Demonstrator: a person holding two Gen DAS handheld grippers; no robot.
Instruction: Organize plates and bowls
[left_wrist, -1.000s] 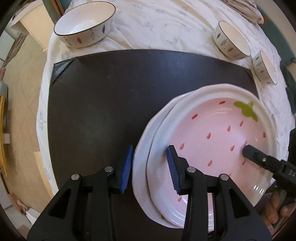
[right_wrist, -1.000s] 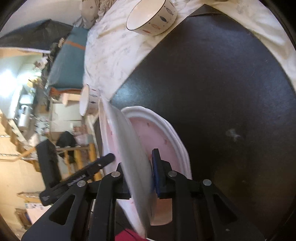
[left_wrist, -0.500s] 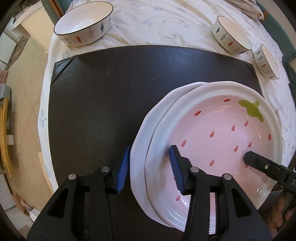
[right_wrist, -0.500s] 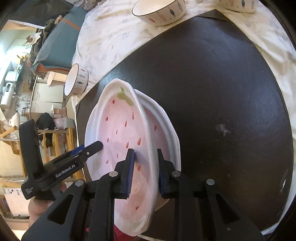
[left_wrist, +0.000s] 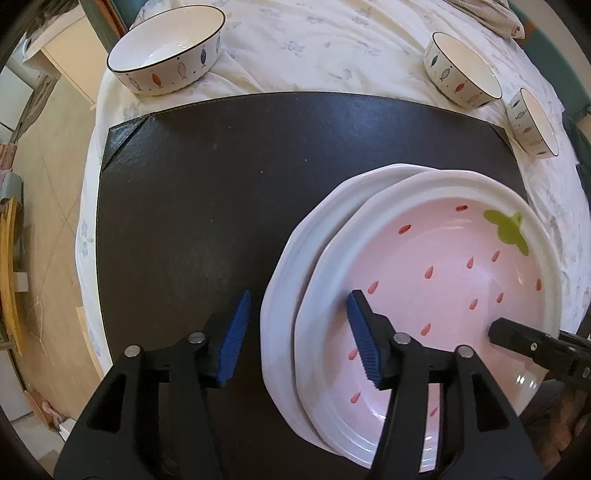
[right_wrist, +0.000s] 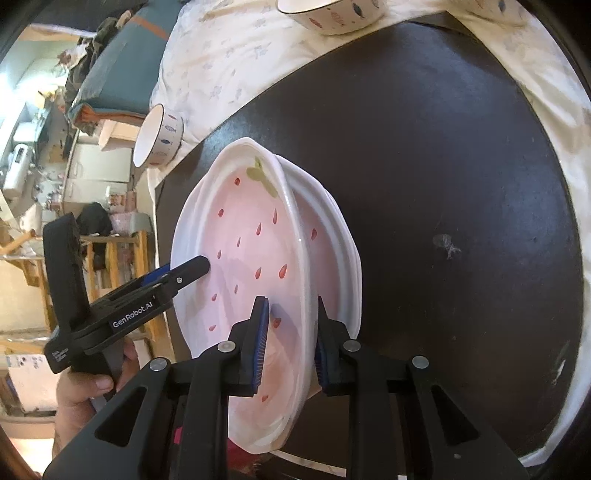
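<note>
A pink strawberry plate (left_wrist: 454, 280) lies on top of a second white plate (left_wrist: 295, 258) on the dark mat (left_wrist: 207, 206). My left gripper (left_wrist: 295, 332) is open, its jaws either side of both plates' left rims, holding nothing. My right gripper (right_wrist: 288, 343) is open, its jaws astride the top plate's (right_wrist: 251, 251) rim with gaps on both sides. The lower plate (right_wrist: 343, 243) shows behind it. One finger of the right gripper (left_wrist: 517, 339) shows over the plate in the left wrist view.
A large fish-pattern bowl (left_wrist: 166, 48) stands on the white cloth (left_wrist: 314, 48) at the back left. Two smaller bowls (left_wrist: 461, 70) (left_wrist: 532, 122) stand at the back right. The mat's left half is bare. One small bowl (right_wrist: 159, 136) sits near the table edge.
The top plate has come down from a steep tilt to lie nearly flat on the lower plate. My right gripper's jaws have widened off its rim. The left gripper stayed open.
</note>
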